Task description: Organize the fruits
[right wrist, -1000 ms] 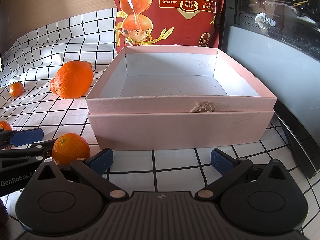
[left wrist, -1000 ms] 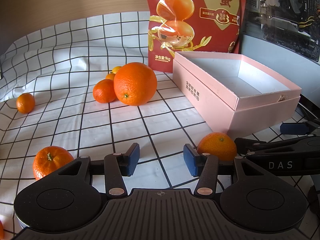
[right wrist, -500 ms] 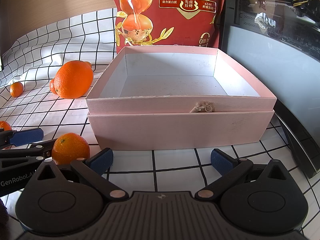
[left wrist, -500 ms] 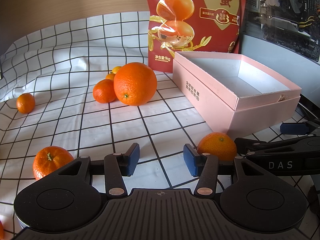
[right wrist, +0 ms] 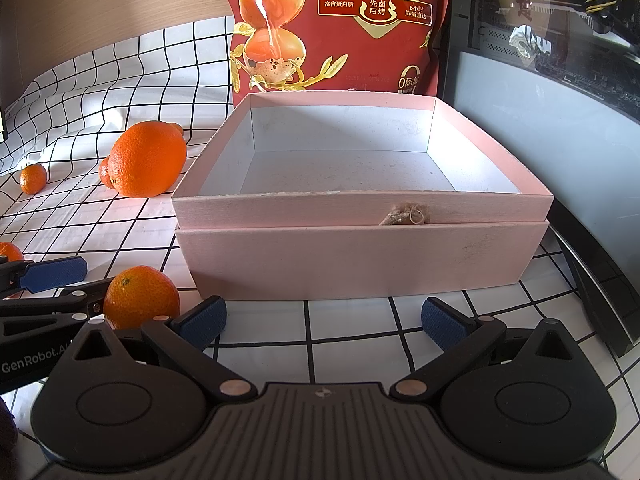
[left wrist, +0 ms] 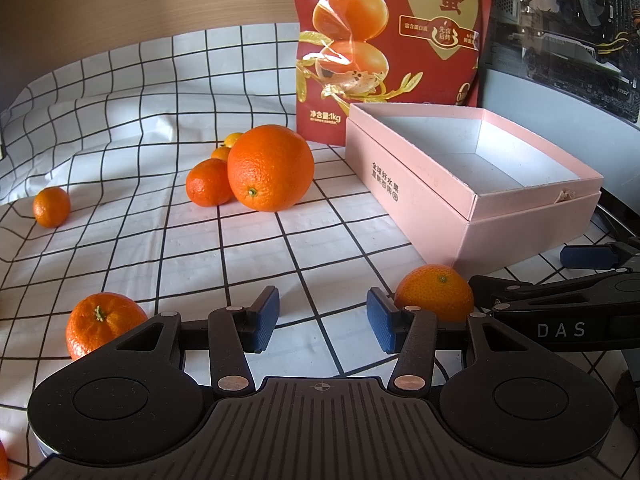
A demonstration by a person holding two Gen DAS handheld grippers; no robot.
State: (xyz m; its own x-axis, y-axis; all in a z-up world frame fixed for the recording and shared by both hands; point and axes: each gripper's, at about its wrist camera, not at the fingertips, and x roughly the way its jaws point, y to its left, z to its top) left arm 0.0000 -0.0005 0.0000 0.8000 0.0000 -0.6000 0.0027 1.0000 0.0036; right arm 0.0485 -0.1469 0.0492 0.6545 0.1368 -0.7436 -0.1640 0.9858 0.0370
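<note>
An empty pink box [left wrist: 424,196] [right wrist: 360,256] stands on the checked cloth. A big orange [left wrist: 270,168] [right wrist: 148,159] lies left of it, with small mandarins [left wrist: 208,182] behind and beside it. One mandarin [left wrist: 434,293] [right wrist: 141,297] rests near the box's front corner, between my two grippers. Another mandarin [left wrist: 102,322] lies at the near left, and one more [left wrist: 51,207] [right wrist: 33,178] at the far left. My left gripper [left wrist: 322,318] is open over bare cloth. My right gripper [right wrist: 324,318] is open too, just before the box's front wall.
A tall red snack bag [left wrist: 388,40] [right wrist: 340,24] stands behind the box. A dark computer case [left wrist: 568,28] [right wrist: 552,80] walls off the right side. The cloth [left wrist: 132,128] rises in folds at the back left against a wooden wall.
</note>
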